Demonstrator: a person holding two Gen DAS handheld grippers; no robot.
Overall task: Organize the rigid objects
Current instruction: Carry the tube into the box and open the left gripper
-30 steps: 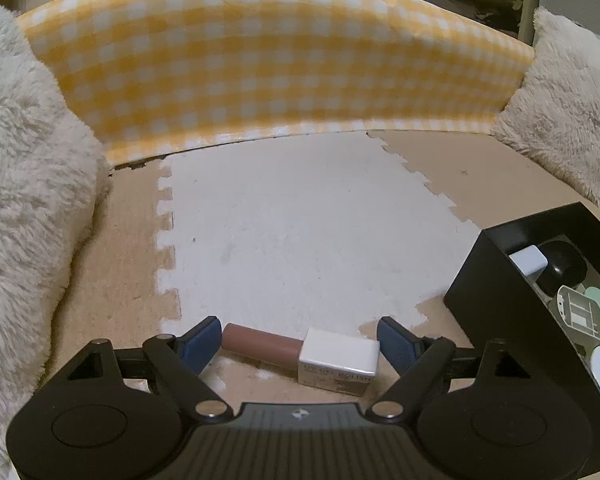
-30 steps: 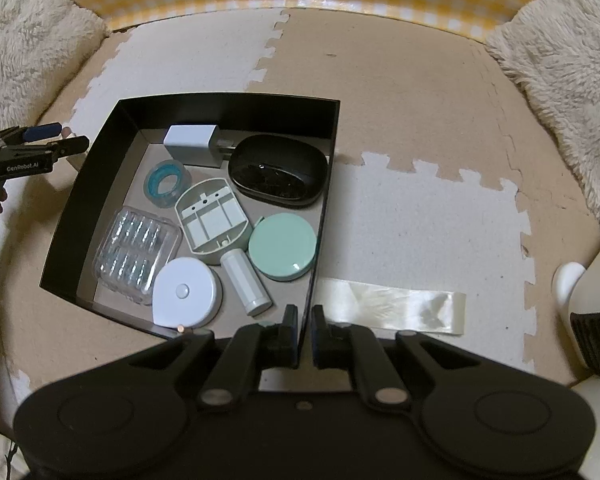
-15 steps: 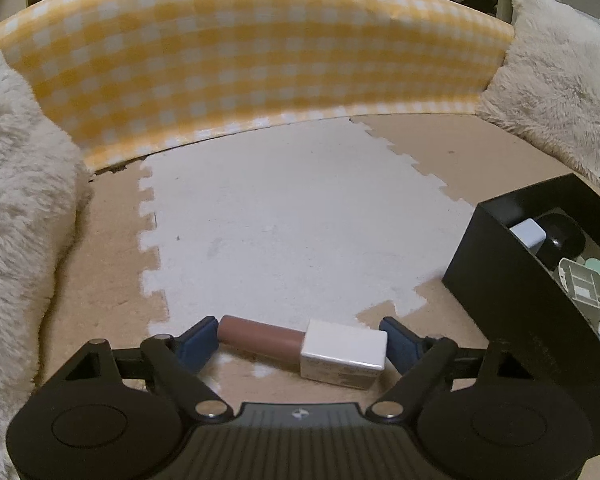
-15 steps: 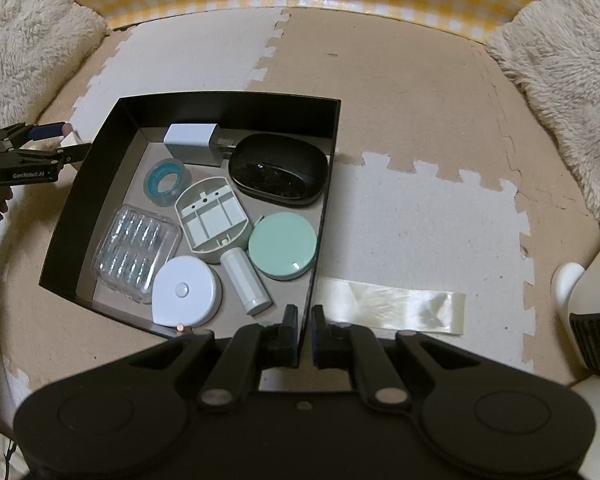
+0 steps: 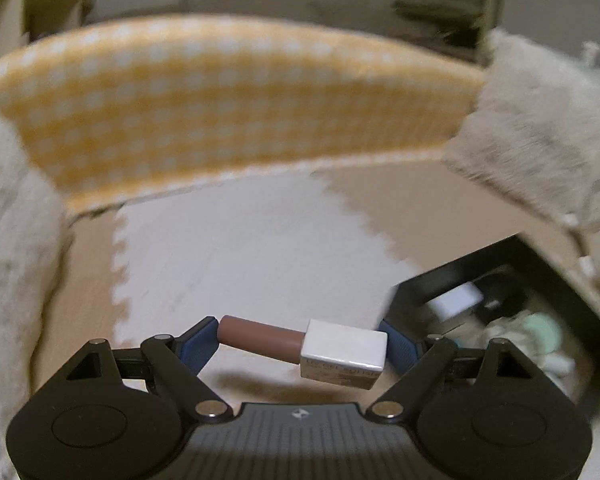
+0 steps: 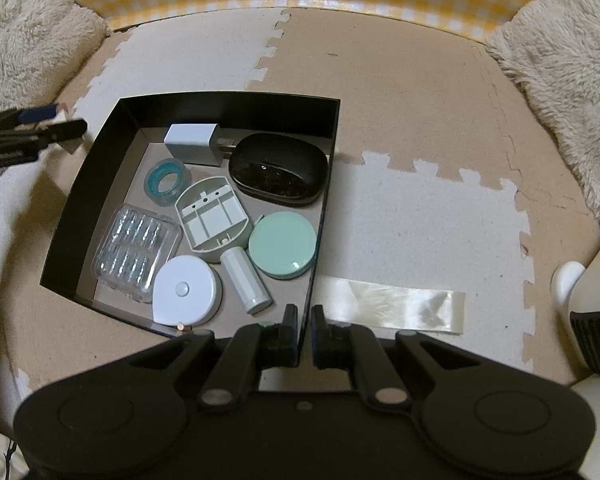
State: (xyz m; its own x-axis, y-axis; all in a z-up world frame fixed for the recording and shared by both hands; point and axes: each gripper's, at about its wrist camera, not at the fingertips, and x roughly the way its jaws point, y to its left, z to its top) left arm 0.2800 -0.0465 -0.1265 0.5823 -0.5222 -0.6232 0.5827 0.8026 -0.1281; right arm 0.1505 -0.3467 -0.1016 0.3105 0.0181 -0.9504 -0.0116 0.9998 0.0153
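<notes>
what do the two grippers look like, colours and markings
Both are black plastic with two round discs at the base and silver pivot pins. The left gripper has blue ribbed pads and a small white logo. The right gripper has black fingers.

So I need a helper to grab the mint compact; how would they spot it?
Find the black box on the foam mat. Along its right wall, below the glossy black case, lies the mint compact. It is the only plain, solid green disc there.
</notes>
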